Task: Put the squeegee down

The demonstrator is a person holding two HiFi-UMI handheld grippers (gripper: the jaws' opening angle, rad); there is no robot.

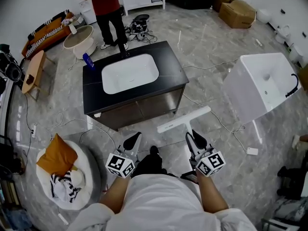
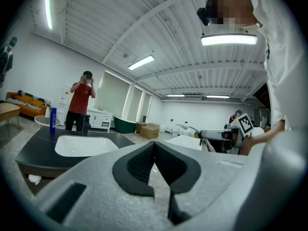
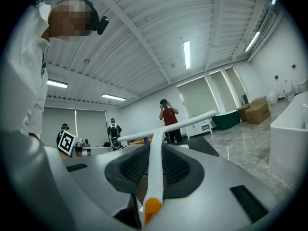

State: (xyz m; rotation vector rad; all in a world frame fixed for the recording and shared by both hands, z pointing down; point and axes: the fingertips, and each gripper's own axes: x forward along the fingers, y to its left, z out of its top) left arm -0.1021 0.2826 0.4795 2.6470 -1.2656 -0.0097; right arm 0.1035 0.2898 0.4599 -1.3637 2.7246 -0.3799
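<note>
A white squeegee (image 1: pixel 183 120) with a long blade and a white handle ending in an orange tip (image 3: pixel 151 207) is clamped in my right gripper (image 1: pixel 191 137), held in the air in front of the black vanity (image 1: pixel 169 66). In the right gripper view the handle (image 3: pixel 154 170) runs up between the dark pads to the blade (image 3: pixel 166 127). My left gripper (image 1: pixel 132 141) hangs beside it, its pads (image 2: pixel 139 163) pressed together with nothing between them.
The vanity holds a white sink (image 1: pixel 130 73) and a blue bottle (image 1: pixel 88 60). A person in a red shirt (image 1: pixel 106 4) stands behind it. A white tub (image 1: pixel 262 83) is at the right, a round cushion with orange pillow (image 1: pixel 60 167) at the left. Cables lie across the marble floor.
</note>
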